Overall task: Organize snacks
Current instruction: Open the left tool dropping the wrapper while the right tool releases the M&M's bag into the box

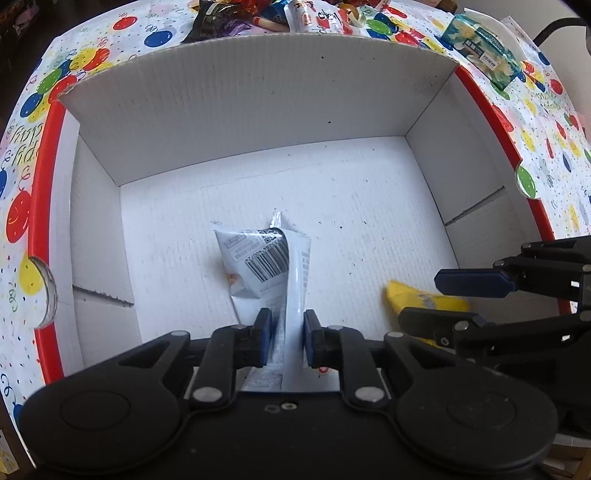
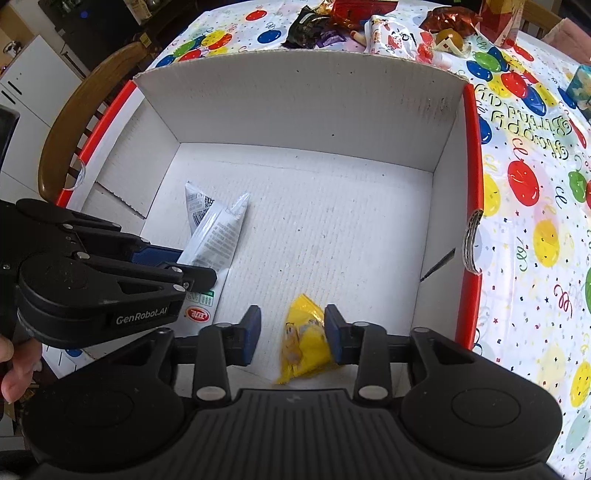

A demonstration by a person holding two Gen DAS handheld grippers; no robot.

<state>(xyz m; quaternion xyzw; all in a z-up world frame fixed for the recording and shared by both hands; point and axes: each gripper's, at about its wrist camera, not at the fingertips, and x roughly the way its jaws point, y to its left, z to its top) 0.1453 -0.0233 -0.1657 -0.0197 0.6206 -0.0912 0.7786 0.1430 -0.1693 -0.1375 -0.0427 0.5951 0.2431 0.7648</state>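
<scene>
The near end of the white packet (image 1: 266, 266) disappears under the body of the left tongs (image 1: 287, 338) in the left wrist view, and its print is too small to read. Only part of the yellow packet (image 2: 306, 339) shows; its near corner lies behind the right tongs (image 2: 291, 336), and whether their pads touch it cannot be told. Far ahead of both tongs, the snack pile (image 2: 373, 26) is cut off by the top edge. Left of the right tongs, a hand (image 2: 14, 369) is cropped at the edge.
</scene>
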